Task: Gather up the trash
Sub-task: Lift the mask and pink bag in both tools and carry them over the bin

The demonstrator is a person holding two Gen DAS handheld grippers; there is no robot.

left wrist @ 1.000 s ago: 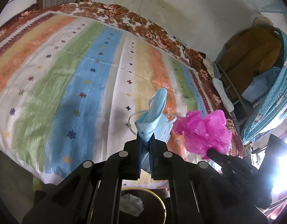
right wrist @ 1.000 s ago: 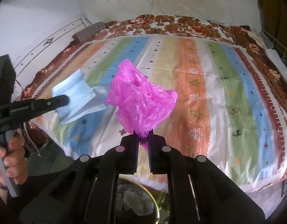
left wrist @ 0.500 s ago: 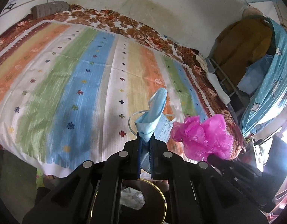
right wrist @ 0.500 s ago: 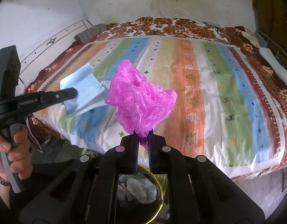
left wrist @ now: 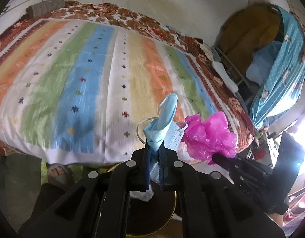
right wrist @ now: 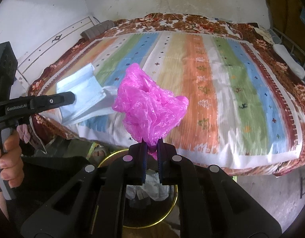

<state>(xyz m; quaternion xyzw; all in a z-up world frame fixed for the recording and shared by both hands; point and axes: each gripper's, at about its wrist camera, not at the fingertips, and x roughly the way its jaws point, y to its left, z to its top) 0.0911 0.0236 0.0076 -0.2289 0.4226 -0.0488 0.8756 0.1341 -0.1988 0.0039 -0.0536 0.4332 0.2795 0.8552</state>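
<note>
Striped bedspread is filling the background, bed edge just ahead; left tongs are clenching a blue face mask, right tongs are clenching a crumpled pink plastic bag; both pieces are hanging in the air near each other, above a gold-rimmed bin on the floor that is already holding white paper scraps; judging risks: bag is pinched by only a small tail, so it may be slipping out or drifting past the rim on release; mask loops may be snagging on the tongs and not dropping; pieces may be tangling if released together.
</note>
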